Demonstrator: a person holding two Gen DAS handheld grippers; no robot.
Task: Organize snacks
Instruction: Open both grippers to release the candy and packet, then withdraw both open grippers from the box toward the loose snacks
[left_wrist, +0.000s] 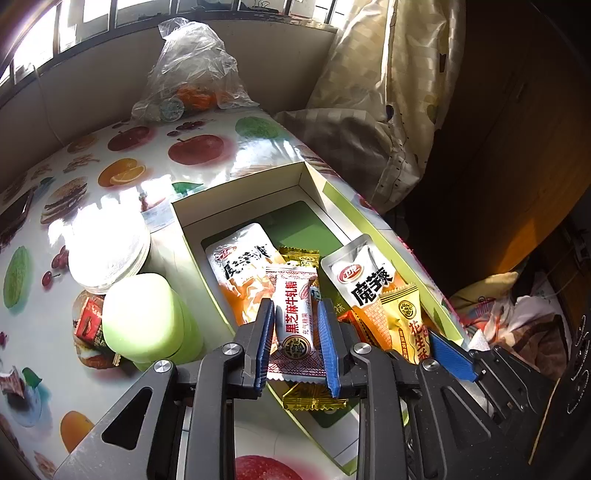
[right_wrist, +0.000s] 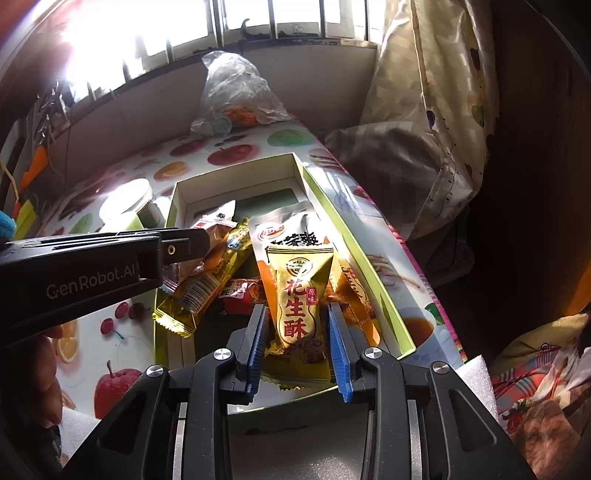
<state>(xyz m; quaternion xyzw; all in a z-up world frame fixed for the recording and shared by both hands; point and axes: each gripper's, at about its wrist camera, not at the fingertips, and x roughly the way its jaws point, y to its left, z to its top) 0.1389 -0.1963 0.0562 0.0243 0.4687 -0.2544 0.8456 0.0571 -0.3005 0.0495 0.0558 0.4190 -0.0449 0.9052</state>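
A green-and-white cardboard box (left_wrist: 243, 184) lies open on the fruit-print table and holds several snack packets. My left gripper (left_wrist: 297, 325) is shut on a white-and-red sesame nougat candy (left_wrist: 295, 317) over the box's near end. My right gripper (right_wrist: 299, 332) is shut on a yellow peanut crisp candy (right_wrist: 299, 299), also over the box; the same candy shows in the left wrist view (left_wrist: 406, 317). Two silver-and-orange konjac packets (left_wrist: 240, 266) (left_wrist: 365, 280) and a gold candy (left_wrist: 299, 256) lie inside. The left gripper's body (right_wrist: 92, 273) crosses the right wrist view.
A pale green container (left_wrist: 147, 321) and a white-lidded jar (left_wrist: 110, 254) stand left of the box. A small red packet (left_wrist: 88, 323) lies beside them. A clear plastic bag with oranges (left_wrist: 192, 74) sits at the table's far end. A curtain (left_wrist: 388, 92) hangs past the right edge.
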